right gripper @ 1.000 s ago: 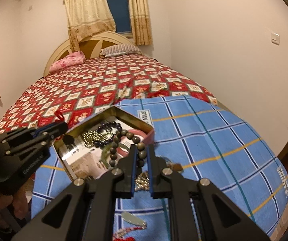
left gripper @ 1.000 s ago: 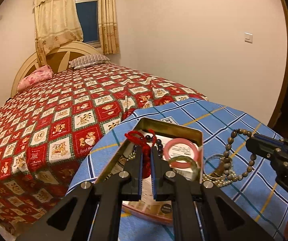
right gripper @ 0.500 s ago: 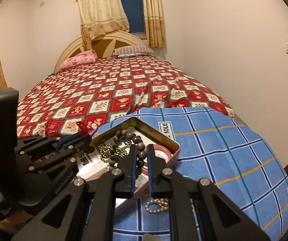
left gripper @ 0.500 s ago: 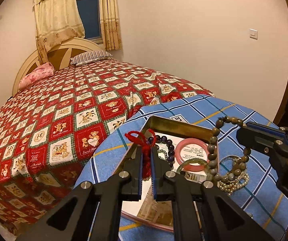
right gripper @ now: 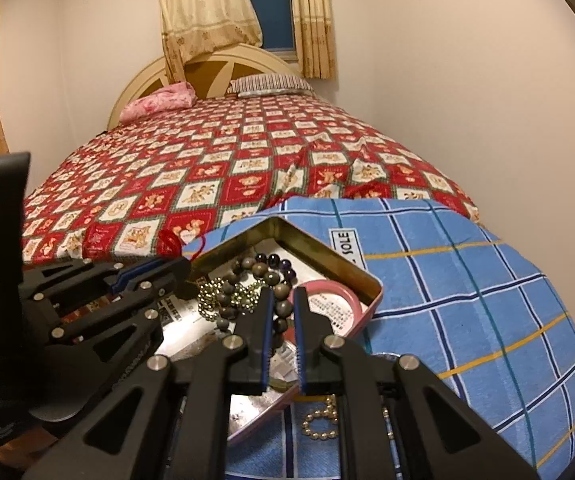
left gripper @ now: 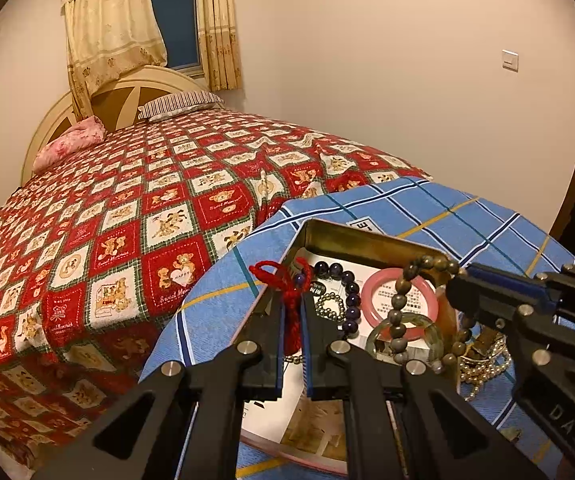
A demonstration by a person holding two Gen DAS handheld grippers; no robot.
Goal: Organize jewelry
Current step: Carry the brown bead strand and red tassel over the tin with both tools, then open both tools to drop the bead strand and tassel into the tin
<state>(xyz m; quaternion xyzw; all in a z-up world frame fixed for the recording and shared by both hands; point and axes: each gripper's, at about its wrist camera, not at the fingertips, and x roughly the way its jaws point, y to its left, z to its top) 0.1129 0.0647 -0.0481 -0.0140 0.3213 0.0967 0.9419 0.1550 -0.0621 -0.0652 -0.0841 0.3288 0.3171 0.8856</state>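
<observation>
Right tongs (right gripper: 280,312) pinch the brown bead bracelet (right gripper: 247,280), hanging directly over the open tin (right gripper: 327,256), so the drop is straight down. Left tongs (left gripper: 291,312) pinch a red cord (left gripper: 287,284) above the tin's left edge (equally near).

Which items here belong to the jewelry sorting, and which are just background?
Job: left gripper gripping red cord; right gripper gripping brown bead bracelet; tin box; pink bangle; pearl strand.
Background: bed; curtains; light switch.
</observation>
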